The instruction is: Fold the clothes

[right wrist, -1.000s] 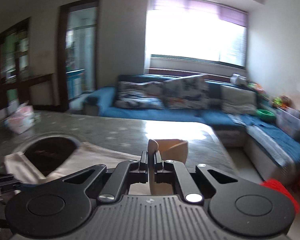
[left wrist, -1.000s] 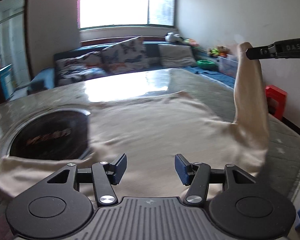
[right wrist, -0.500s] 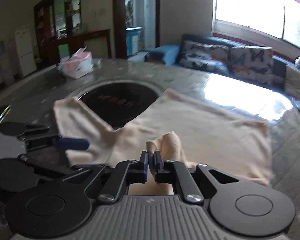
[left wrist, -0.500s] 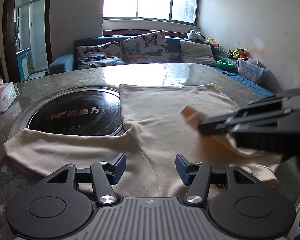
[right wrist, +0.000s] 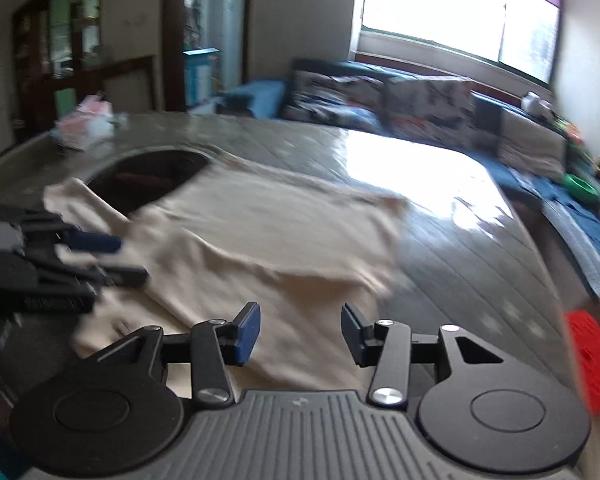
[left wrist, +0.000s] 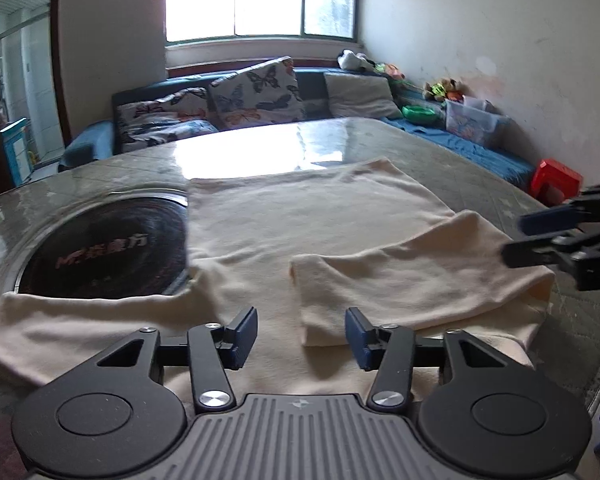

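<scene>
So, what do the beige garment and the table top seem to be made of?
The beige garment looks like soft matte knit, perhaps cotton: it drapes, creases and folds limply without shine. The table top looks like polished stone or a stone-pattern glossy surface: grey-green speckling, and it mirrors the window brightly. Which of the two cannot be told.

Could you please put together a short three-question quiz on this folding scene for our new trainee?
1. True or false: the right gripper is holding cloth.
2. Multiple choice: the folded-in sleeve of the cream shirt lies on A) the sofa, B) the shirt's body, C) the black round cooktop.
3. Fill in: the other sleeve lies spread beside the black round ____ set in the table.

Key: 1 false, its jaws are open and empty, like the left gripper. 2 B. 3 cooktop.
</scene>
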The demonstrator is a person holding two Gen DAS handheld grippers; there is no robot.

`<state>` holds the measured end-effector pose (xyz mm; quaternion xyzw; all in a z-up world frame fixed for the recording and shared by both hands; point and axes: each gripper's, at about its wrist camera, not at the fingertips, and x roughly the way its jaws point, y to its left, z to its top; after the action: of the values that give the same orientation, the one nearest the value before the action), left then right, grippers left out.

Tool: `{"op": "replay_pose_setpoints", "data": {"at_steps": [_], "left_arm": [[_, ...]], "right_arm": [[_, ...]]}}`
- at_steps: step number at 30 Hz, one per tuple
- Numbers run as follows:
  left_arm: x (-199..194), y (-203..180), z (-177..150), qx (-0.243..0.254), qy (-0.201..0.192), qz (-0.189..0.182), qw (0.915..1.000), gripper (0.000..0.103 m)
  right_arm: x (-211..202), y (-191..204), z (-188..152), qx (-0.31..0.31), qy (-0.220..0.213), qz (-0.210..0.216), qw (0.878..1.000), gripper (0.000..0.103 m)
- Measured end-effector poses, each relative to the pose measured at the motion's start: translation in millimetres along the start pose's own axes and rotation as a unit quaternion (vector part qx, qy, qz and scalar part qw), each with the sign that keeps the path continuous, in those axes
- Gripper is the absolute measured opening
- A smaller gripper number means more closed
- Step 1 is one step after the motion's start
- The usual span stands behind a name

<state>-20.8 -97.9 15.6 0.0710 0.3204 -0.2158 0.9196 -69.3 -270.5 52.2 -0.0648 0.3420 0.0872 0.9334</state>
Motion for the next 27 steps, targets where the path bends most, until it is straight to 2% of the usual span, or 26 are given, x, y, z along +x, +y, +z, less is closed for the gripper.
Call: {"op": "replay_pose_setpoints", "data": {"at_steps": [2,5,9,11,14,18,23,27], "left_arm": [[7.3,-2.6,-0.3,0.006,0.012,-0.007,0.9999,0.047],[13.7,-1.4,-1.5,0.004,0.02,-0.011,0.9997,0.041],[13.2,-3.8,2.2,0.007,0.019,-0.007,0.9998,0.012],[11.6,-4.3,5.3,0.01,0.017,-0.001,0.9998,0.006],[2.4,-3.7,17.4,0.005,0.0,0.0,1.0,0.005],[-17.1,-10.0,46.1,0.014,-0.042,-0.008,0.999,0.005],[-37.9,-25.2,84.8,0.038,-0.093,-0.025,0.9946,0.005],[-47.2,-32.8,99.9,0.05,-0.118,-0.031,0.9912,0.005]], "right_arm": [[-5.0,-11.3,-11.9,0.013,0.01,-0.012,1.0,0.055],[-8.5,-20.2,-25.3,0.021,0.02,-0.02,0.999,0.056],[-7.0,-22.1,-35.9,0.032,0.022,-0.02,0.999,0.058],[-5.5,-22.4,-40.7,0.037,0.022,-0.019,0.999,0.059],[-0.9,-20.7,-42.0,0.043,0.017,-0.023,0.999,0.06],[3.2,-18.3,-45.5,0.047,0.015,-0.03,0.998,0.061],[6.2,-19.4,-47.7,0.052,0.012,-0.043,0.998,0.062],[10.0,-19.2,-48.9,0.047,0.017,-0.052,0.997,0.062]]}}
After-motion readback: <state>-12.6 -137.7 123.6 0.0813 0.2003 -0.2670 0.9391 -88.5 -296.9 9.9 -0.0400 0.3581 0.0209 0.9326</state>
